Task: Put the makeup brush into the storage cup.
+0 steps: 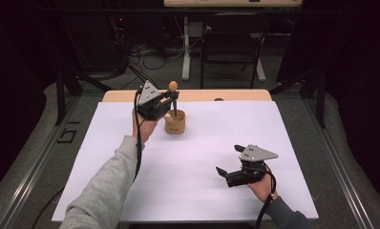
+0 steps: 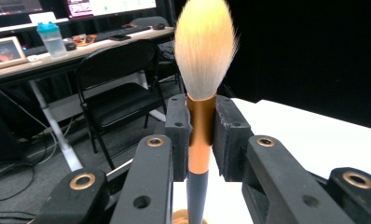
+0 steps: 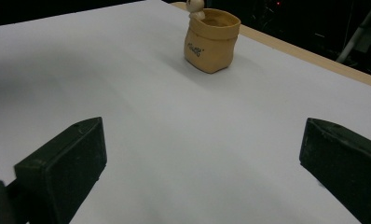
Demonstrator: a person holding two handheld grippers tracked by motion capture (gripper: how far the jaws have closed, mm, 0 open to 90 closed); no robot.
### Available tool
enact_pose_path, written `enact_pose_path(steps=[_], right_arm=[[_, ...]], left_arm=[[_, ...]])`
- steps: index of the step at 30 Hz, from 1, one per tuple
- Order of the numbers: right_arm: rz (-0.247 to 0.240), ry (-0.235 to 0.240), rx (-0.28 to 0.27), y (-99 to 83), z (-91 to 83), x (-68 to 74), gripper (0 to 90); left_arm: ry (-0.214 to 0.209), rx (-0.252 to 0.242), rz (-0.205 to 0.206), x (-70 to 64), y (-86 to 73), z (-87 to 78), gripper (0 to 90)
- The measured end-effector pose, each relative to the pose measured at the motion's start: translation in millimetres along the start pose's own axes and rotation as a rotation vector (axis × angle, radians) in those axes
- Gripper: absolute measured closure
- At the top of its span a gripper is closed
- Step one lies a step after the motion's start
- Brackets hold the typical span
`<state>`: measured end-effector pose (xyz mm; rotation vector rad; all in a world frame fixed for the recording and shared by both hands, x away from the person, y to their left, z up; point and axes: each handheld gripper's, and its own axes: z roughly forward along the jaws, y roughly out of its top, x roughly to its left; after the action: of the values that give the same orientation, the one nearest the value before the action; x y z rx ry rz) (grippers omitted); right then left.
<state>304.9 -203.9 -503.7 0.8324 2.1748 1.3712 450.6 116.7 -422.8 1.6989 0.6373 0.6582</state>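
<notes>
The left claw (image 2: 202, 135) is clamped on the makeup brush (image 2: 203, 107), held upright with its handle in the tan pot (image 1: 174, 122) on the table (image 1: 188, 181). The right claw (image 3: 197, 154) rests wide apart nearby. Next, I judge, a straight vertical move so the pot stays put.

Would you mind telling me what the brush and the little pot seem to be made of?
Brush: soft pale bristles, probably synthetic or hair; a shiny copper-coloured collar, likely metal; a matte dark blue handle, material unclear. Pot: matte tan, shaped like a folded sack, looks like glazed ceramic or resin, hard to tell which.
</notes>
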Motion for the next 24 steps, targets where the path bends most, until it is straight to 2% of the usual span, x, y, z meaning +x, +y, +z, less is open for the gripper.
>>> enact_pose_path(steps=[13, 24], right_arm=[[-0.003, 0.000, 0.000, 0.6, -0.6, 0.3, 0.2], [-0.003, 0.007, 0.005, 0.7, -0.2, 1.1, 0.3]], left_arm=[[0.028, 0.032, -0.013, 5.7, -10.3, 12.2, 77.9], [0.033, 0.068, -0.022, 9.4, -17.3, 19.7, 77.8]])
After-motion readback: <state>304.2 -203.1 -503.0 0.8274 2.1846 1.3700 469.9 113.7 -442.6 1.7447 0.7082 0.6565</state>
